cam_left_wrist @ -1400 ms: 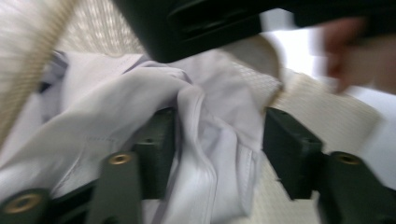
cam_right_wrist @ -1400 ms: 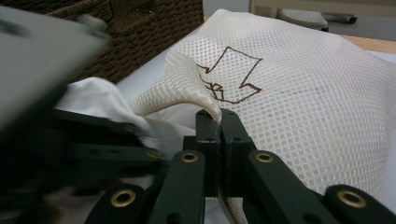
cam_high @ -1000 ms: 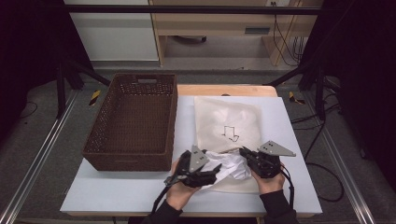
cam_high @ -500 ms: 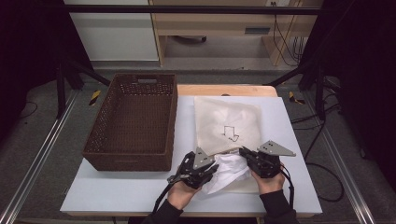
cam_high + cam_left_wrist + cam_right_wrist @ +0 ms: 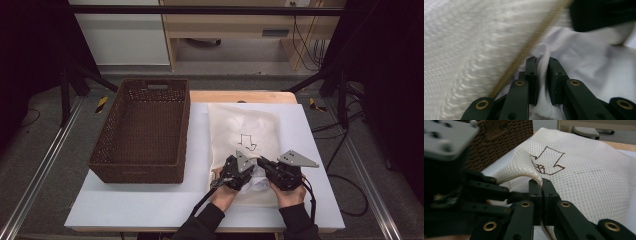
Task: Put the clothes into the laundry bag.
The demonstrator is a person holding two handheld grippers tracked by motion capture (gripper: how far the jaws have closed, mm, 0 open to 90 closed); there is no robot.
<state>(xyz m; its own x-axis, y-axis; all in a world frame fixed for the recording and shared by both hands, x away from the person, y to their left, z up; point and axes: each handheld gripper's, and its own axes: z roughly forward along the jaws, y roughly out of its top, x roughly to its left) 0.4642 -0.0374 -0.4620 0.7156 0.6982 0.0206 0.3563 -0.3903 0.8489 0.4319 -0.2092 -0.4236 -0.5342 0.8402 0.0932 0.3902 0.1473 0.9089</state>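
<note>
I'm looking at a cream mesh bag [image 5: 584, 175], open-weave cloth with a brassy zip [image 5: 534, 42]. The white garment [image 5: 599, 75] is looking like smooth, thin fabric, though blur is hiding its weave. The brown basket [image 5: 142, 130] is showing rough woven wicker. The table [image 5: 150, 205] is appearing matt white.

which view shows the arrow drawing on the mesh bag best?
Right gripper view: the arrow drawing sits close and sharp on the mesh bag, just beyond that hand-held gripper. In the high view it is small. The left gripper view has blurred mesh and white cloth.
</note>
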